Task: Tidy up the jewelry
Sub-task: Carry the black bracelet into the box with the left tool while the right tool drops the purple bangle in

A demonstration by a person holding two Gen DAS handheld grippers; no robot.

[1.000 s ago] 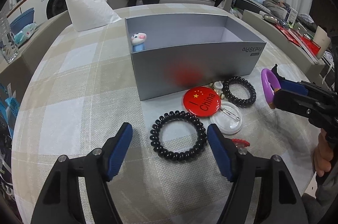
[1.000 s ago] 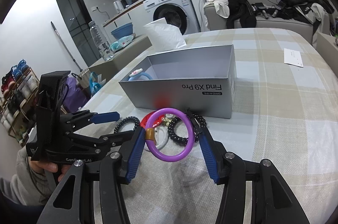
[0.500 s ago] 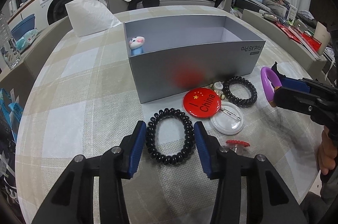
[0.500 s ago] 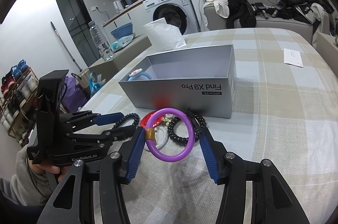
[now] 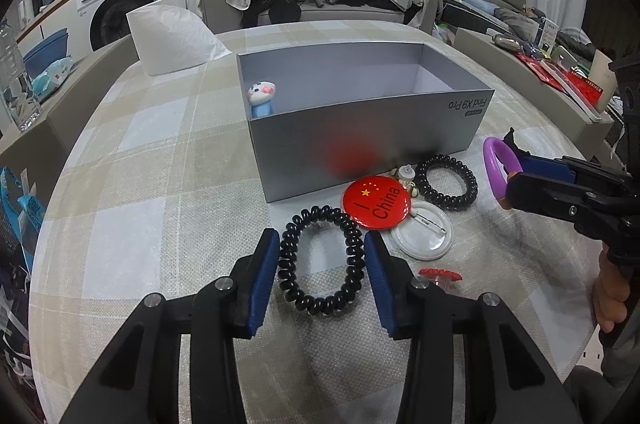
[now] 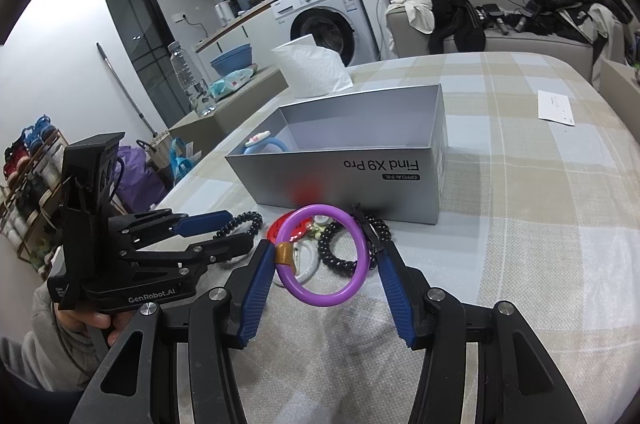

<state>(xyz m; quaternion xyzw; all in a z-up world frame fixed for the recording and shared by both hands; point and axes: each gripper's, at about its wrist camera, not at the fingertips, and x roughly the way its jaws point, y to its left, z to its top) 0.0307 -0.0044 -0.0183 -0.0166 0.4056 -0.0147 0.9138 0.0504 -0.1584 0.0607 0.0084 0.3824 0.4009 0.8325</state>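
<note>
My left gripper (image 5: 321,266) is shut on a black spiral hair tie (image 5: 298,294), squeezing it into an oval just above the table. My right gripper (image 6: 326,260) is shut on a purple bangle (image 6: 362,278) and holds it above the table; it also shows in the left wrist view (image 5: 494,164). The open grey box (image 5: 360,144) stands behind, with a blue bangle with a pink-eared figure (image 5: 261,96) inside its left end. A second black spiral hair tie (image 5: 446,182), a red China badge (image 5: 376,202), a clear badge back (image 5: 422,236) and a small red piece (image 5: 440,276) lie in front of the box.
A white tissue pack (image 5: 172,38) stands at the table's far left. A white card (image 6: 554,108) lies on the table's far right. A small beige charm (image 5: 406,174) sits by the box front. A cluttered sofa and a washing machine are beyond the table.
My left gripper has closed from wide open onto the nearer black hair tie and squeezed it narrow. My right gripper has held still with the purple bangle.
</note>
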